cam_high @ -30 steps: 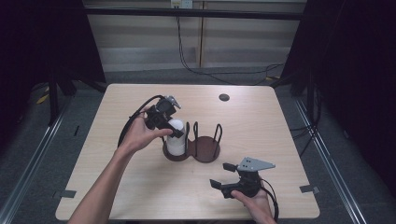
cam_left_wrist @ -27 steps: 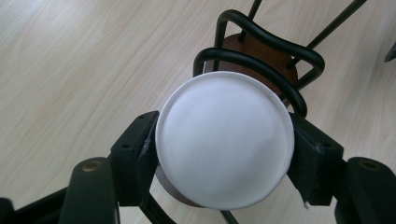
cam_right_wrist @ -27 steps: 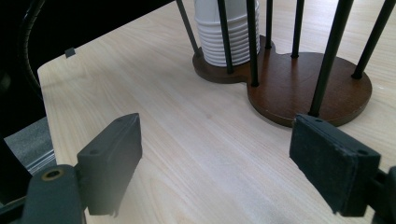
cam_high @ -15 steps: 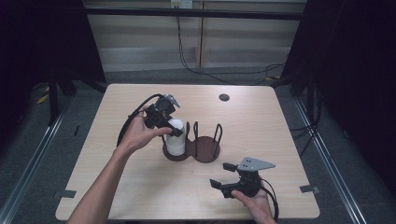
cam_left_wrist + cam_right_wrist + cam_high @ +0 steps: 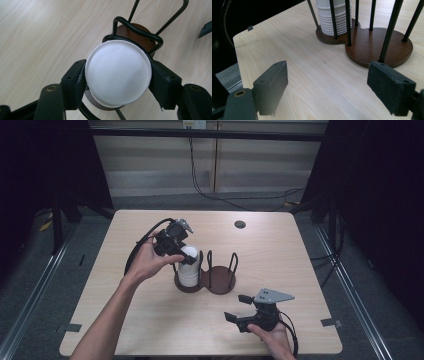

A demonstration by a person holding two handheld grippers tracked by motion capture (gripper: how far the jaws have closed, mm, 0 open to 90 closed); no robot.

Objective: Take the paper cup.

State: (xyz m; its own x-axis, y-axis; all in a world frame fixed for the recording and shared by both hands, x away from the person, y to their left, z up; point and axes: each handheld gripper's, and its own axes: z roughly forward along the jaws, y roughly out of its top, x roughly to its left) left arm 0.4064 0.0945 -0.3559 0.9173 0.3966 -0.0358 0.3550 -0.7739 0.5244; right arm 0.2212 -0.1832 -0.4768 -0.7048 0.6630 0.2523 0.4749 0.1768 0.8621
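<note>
Desk (image 5: pixel 150 320): light wood, with a small dark round spot (image 5: pixel 240 224) near its far edge.

Holder (image 5: pixel 220 280): a dark brown two-bay wooden base with black wire uprights, standing near the middle of the desk. In the right gripper view its right bay (image 5: pixel 387 47) is bare wood; the tops of the uprights are cut off by the upper border.

Cup stack (image 5: pixel 188 267): white cups nested upside down in the holder's left bay. In the right gripper view the ribbed rims (image 5: pixel 332 23) are stacked low inside the wires, and the top of the stack is out of frame. How many cups there are cannot be counted reliably.

Left gripper (image 5: pixel 182 254): held by the left hand (image 5: pixel 147 262) over the top of the stack. In the left gripper view its two black jaws sit against opposite sides of the topmost cup (image 5: pixel 117 72), pinching it. That cup's flat bottom hides the stack beneath, so whether it is lifted clear of the rest cannot be told.

Right gripper (image 5: pixel 241 309): held low by the right hand (image 5: pixel 270 340) near the desk's front right corner, well apart from the holder. Its jaws are spread wide with nothing between them, as the right gripper view confirms.
</note>
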